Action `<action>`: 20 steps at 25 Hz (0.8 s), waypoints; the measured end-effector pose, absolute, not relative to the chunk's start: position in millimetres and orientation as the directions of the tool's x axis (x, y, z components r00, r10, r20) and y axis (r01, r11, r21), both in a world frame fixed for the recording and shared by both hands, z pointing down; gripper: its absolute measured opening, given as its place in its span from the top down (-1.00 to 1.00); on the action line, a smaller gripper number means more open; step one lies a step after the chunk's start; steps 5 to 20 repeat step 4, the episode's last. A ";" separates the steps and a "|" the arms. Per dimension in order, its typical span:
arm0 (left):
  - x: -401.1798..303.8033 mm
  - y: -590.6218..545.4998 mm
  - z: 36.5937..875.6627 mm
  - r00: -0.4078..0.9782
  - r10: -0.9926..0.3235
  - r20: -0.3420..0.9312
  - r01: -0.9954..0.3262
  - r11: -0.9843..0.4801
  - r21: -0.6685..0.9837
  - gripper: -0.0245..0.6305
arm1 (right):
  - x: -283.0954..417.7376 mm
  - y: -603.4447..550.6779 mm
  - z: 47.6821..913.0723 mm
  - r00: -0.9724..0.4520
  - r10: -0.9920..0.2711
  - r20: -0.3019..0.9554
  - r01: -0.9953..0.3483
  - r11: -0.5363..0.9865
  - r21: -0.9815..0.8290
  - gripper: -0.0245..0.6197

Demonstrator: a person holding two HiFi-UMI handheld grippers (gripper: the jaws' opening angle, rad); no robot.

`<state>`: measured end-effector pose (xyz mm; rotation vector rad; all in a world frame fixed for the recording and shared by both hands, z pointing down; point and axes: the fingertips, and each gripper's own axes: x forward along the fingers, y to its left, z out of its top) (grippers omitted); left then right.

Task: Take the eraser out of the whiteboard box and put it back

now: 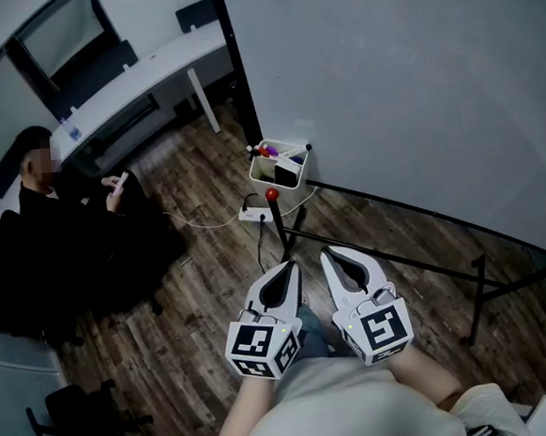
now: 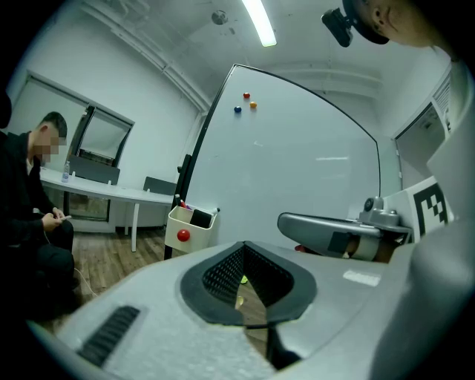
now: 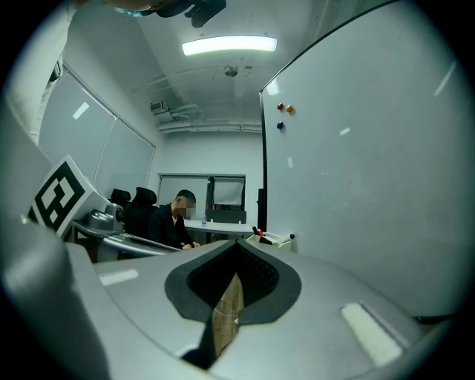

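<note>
One left tool and one right tool, one whiteboard, one whiteboard box, three magnets, one person, one desk.

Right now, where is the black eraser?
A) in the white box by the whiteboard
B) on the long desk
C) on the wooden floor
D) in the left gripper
A: the eraser sits inside the white box at the lower corner of the whiteboard, while the left gripper and the right gripper are both shut with nothing between their jaws.
</note>
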<state>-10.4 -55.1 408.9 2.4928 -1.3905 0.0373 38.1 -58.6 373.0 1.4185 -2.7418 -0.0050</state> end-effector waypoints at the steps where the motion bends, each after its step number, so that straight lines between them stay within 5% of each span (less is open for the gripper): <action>1: -10.8 -54.8 409.0 0.534 -0.830 0.160 -0.837 -0.494 0.235 0.92 | 37.9 -58.3 372.9 -0.577 -0.816 0.047 -0.815 0.578 0.028 0.91; 20: -12.5 -53.8 408.4 0.532 -0.831 0.161 -0.839 -0.492 0.234 0.92 | 37.1 -57.5 371.3 -0.576 -0.816 0.045 -0.816 0.577 0.027 0.91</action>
